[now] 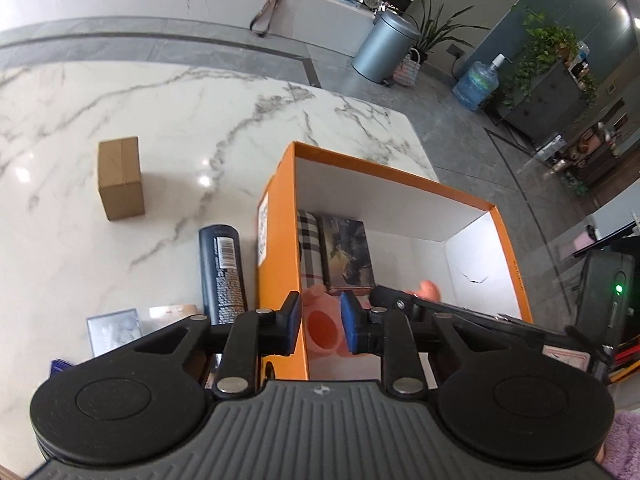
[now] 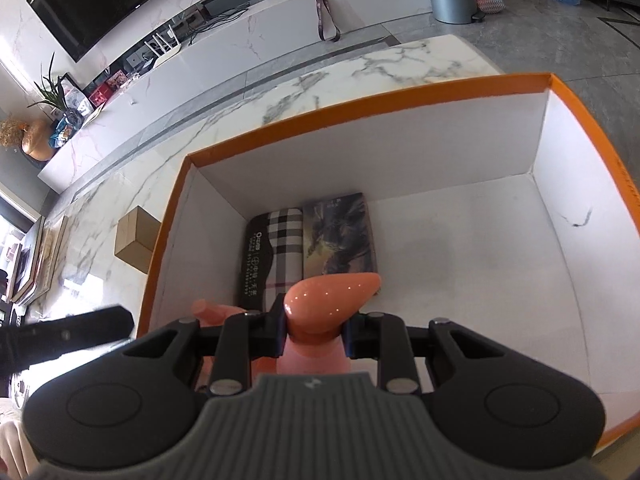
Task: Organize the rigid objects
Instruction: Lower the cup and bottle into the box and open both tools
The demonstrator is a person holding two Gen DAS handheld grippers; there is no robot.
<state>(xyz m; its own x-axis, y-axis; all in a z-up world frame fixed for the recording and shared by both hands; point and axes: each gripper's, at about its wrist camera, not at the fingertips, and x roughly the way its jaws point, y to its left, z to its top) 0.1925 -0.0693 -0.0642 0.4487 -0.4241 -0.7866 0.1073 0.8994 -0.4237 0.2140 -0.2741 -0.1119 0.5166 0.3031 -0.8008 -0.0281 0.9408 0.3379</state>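
Observation:
An orange box with a white inside stands on the marble table; it also shows in the right wrist view. In it lie a plaid case and a dark picture book. My right gripper is shut on a glossy orange-pink toy, held low inside the box. My left gripper straddles the box's near left wall, its jaws apart, with the pink toy seen between them but not gripped.
On the table left of the box lie a dark bottle, a brown cardboard box and small flat items. A TV bench runs behind. A grey bin and water jug stand on the floor.

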